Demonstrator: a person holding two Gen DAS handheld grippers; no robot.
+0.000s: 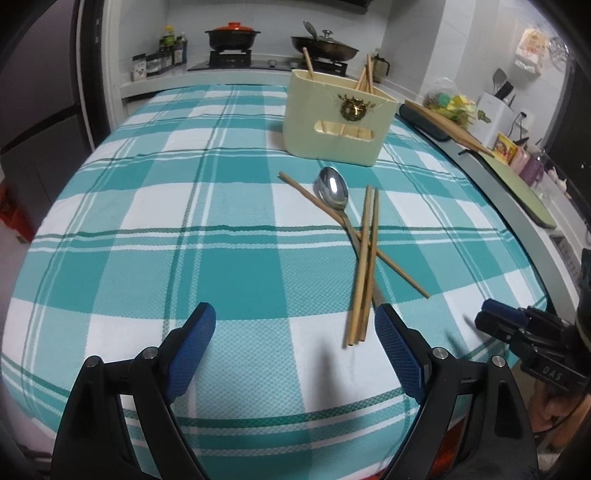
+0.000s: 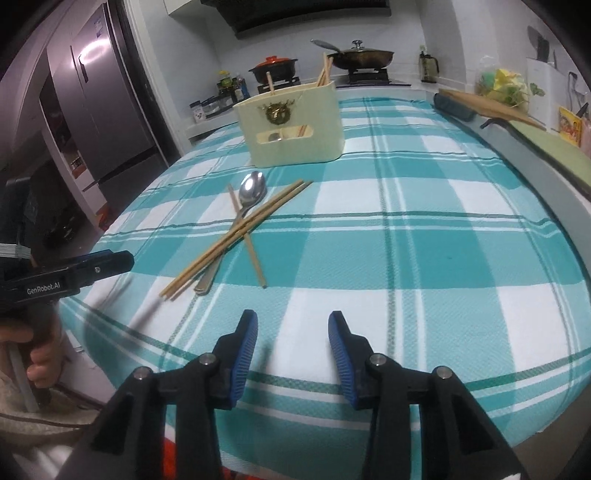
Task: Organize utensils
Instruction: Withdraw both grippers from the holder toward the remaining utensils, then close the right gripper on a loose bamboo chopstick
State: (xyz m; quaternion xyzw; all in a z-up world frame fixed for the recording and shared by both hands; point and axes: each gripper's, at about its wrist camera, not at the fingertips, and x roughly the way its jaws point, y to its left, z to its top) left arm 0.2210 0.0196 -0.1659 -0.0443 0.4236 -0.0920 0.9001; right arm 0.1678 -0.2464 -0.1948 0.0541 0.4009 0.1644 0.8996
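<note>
A metal spoon (image 1: 332,192) (image 2: 253,192) and three wooden chopsticks (image 1: 364,266) (image 2: 236,236) lie crossed in a heap on the teal checked tablecloth. A cream utensil holder (image 1: 334,118) (image 2: 291,122) stands behind them with several chopsticks upright in it. My left gripper (image 1: 295,325) is open and empty, above the cloth near the heap's near ends. My right gripper (image 2: 293,328) is open and empty, to the right of the heap. Each gripper also shows at the edge of the other view, the right gripper (image 1: 491,314) and the left gripper (image 2: 122,260).
A stove with a red-lidded pot (image 1: 232,35) and a wok (image 1: 325,46) stands behind the table (image 1: 147,206). A counter on the right holds a wooden board (image 1: 447,125), a green mat (image 1: 524,192) and clutter. A fridge (image 2: 99,107) stands at the left.
</note>
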